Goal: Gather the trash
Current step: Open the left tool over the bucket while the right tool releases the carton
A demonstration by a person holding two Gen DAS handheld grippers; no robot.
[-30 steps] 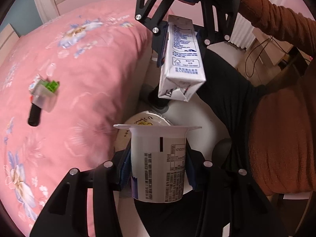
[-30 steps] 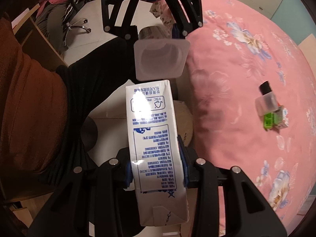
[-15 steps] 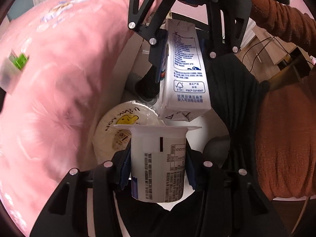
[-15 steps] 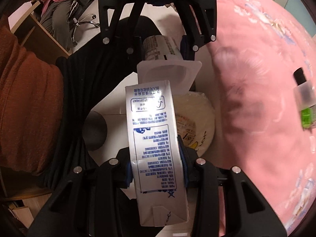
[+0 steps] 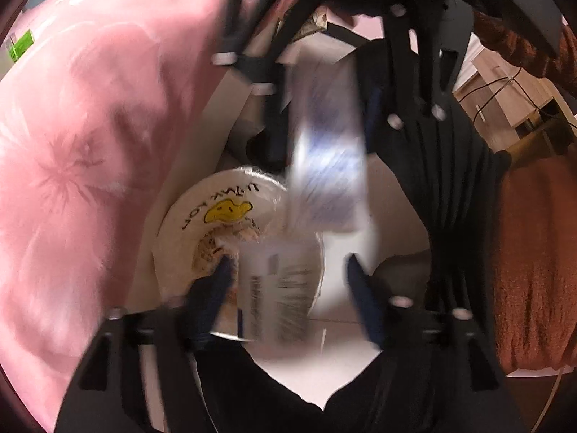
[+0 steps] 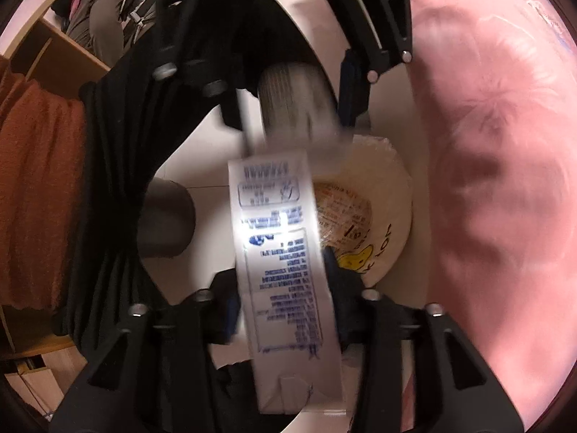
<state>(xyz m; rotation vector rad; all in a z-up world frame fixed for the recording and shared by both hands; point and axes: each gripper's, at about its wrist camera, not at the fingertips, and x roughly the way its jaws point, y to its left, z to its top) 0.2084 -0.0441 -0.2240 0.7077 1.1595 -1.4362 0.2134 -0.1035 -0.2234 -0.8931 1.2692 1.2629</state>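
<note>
The yogurt cup (image 5: 277,288) and milk carton (image 6: 285,281) are dropping over the trash bag (image 5: 450,187), above a round lid (image 5: 216,216). The left gripper (image 5: 288,288) is opening wide. The right gripper (image 6: 285,310) is looking loose too. Next, go get more trash.

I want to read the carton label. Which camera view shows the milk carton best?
The right wrist view: the milk carton fills the middle, its printed side lit and only slightly blurred, between the fingers of the right tool. In the left wrist view the milk carton is a motion-blurred smear with unreadable print.
</note>
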